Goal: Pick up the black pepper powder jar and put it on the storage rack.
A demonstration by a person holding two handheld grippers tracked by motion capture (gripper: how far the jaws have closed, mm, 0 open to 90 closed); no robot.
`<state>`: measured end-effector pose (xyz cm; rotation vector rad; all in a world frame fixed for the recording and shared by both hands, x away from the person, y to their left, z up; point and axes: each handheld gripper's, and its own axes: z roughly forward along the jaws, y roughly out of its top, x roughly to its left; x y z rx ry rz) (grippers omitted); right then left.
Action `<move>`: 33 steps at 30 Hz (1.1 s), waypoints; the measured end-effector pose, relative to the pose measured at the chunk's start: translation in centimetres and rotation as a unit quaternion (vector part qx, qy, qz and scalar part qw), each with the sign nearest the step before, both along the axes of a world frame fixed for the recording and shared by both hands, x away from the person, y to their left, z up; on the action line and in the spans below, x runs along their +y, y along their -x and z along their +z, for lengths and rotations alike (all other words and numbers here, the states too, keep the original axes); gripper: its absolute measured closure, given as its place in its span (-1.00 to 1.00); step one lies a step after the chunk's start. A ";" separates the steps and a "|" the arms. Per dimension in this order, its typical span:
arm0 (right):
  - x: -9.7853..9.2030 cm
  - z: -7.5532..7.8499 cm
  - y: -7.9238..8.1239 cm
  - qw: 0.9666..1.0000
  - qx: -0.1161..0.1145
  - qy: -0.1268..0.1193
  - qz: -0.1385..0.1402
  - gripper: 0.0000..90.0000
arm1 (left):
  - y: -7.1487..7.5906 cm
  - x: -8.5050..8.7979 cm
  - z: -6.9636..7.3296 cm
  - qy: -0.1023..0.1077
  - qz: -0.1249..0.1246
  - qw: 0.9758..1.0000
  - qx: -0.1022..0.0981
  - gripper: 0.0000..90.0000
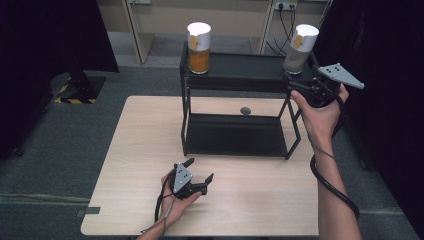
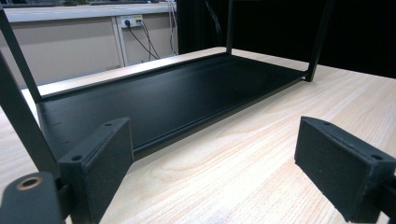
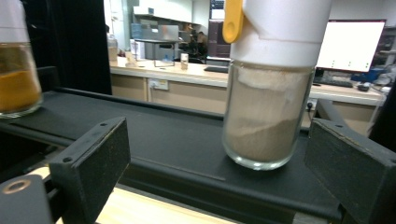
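Note:
A black two-tier rack (image 1: 235, 70) stands on the wooden table (image 1: 145, 150). On its top shelf are two glass jars with white lids: one of orange powder (image 1: 199, 50) at the left, one of beige powder (image 1: 299, 52) at the right. My right gripper (image 1: 292, 82) is at the shelf's right end, just in front of the beige jar (image 3: 264, 121). Its jaws stand open, level with the jar's base, and the pads do not touch the glass. The orange jar (image 3: 16, 79) stands farther along the shelf. My left gripper (image 1: 200, 169) rests open on the table, facing the rack's lower shelf (image 2: 163, 98), with nothing between its fingers.
A small dark round object (image 1: 245, 110) lies on the table behind the lower shelf. The rack's thin black legs (image 2: 18, 116) rise close to the left gripper. Dark curtains hang on both sides, and a wall with sockets (image 1: 284, 6) is behind.

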<state>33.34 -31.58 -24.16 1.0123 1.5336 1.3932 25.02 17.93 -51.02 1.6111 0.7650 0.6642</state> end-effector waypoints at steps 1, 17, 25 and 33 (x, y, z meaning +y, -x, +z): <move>0.0 -0.2 0.2 1.000 -0.001 -0.001 0.002 -0.84 | 0.0 0.0 0.0 0.000 0.000 1.000 0.000 -0.75; -0.2 -2.1 2.1 0.999 0.000 0.005 0.035 -0.86 | 0.0 0.0 0.0 0.001 -0.002 1.000 0.000 -0.76; -0.2 -3.2 2.9 0.999 -0.001 0.004 0.042 -0.87 | 0.0 0.0 0.0 0.000 -0.002 1.000 0.000 -0.76; -0.2 -5.1 3.7 0.999 0.006 -0.001 0.050 -0.87 | 0.0 -0.1 0.0 -0.001 -0.002 1.000 0.001 -0.76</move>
